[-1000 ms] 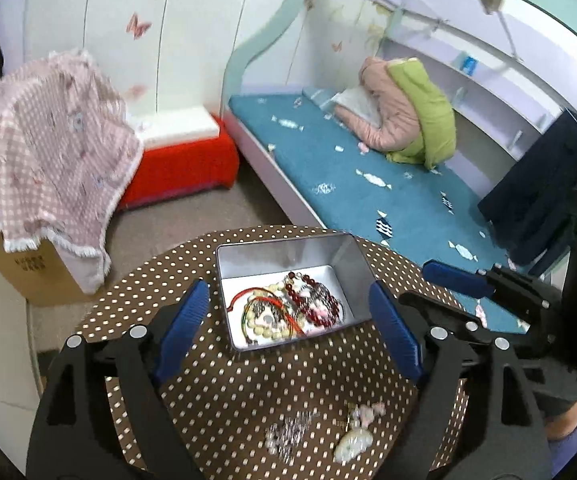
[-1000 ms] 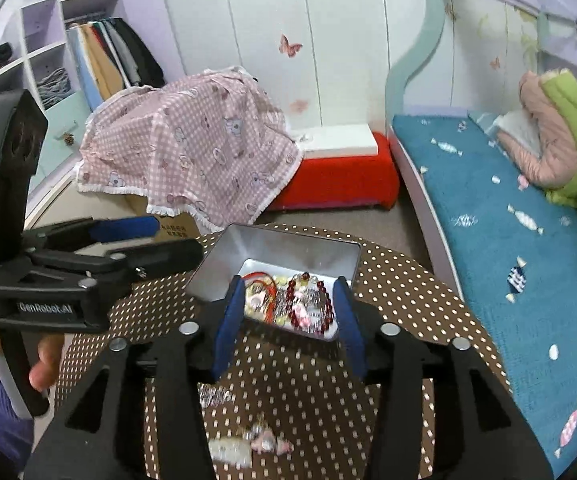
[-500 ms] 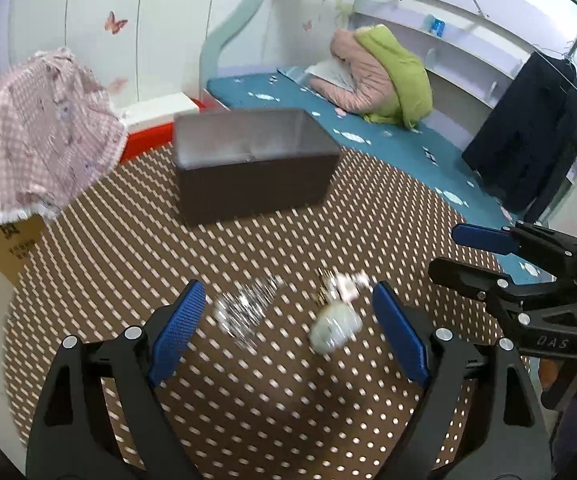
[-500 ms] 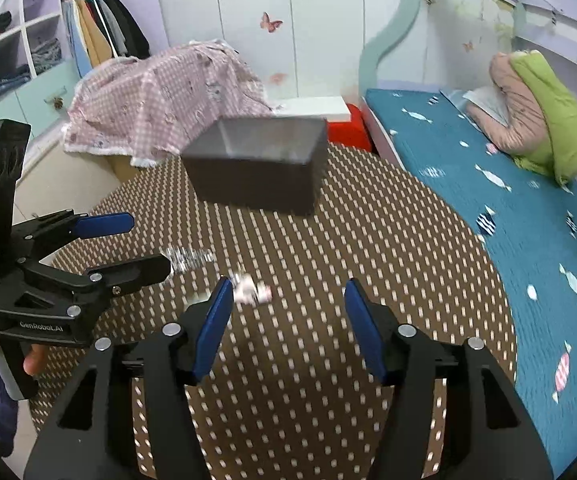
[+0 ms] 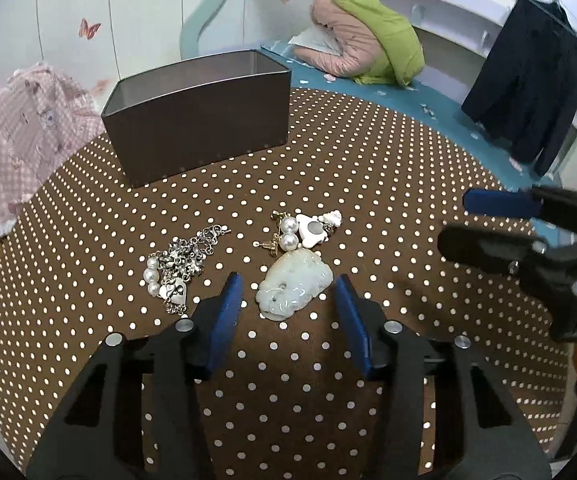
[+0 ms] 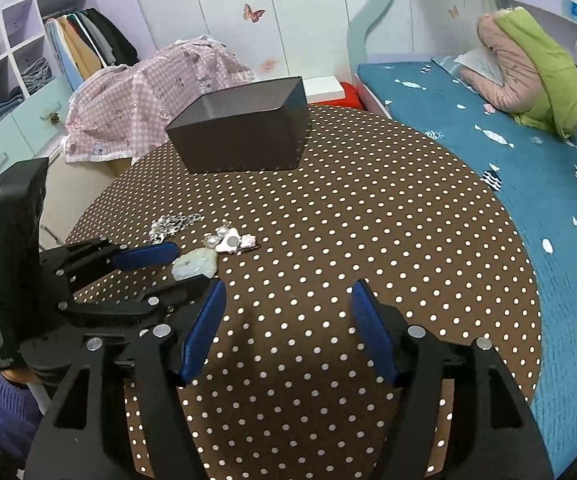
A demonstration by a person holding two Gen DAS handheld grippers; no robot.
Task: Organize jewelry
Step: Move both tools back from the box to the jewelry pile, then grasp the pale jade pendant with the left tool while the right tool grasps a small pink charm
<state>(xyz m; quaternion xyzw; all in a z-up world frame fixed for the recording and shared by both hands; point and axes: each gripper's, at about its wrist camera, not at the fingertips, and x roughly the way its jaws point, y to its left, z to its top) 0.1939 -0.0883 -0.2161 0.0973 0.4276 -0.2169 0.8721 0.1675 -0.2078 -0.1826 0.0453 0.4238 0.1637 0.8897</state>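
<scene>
A pale green jade pendant (image 5: 294, 284) lies on the brown polka-dot tablecloth (image 5: 368, 184). My left gripper (image 5: 288, 292) straddles it, jaws closing, with a gap still showing on each side of the stone. To its left lies a silver chain bracelet with pearls (image 5: 180, 264), and behind it pearl earrings with a white charm (image 5: 304, 232). The grey tin box (image 5: 200, 120) stands at the back, its inside hidden. My right gripper (image 6: 288, 292) hovers over bare cloth, jaws opening, nothing between them. In the right wrist view the left gripper (image 6: 192, 266) brackets the pendant (image 6: 194, 264).
A blue bed (image 6: 508, 168) with a pink and green jacket (image 6: 528, 76) runs along the right. A pink checked cloth (image 6: 148, 92) covers a box behind the table. A dark coat (image 5: 528, 80) hangs at far right. A purple sleeve (image 6: 0, 400) holds the left gripper.
Both grippers came down toward the tabletop, so the tin now shows from the side. The left jaws narrowed around the jade pendant. The right jaws widened.
</scene>
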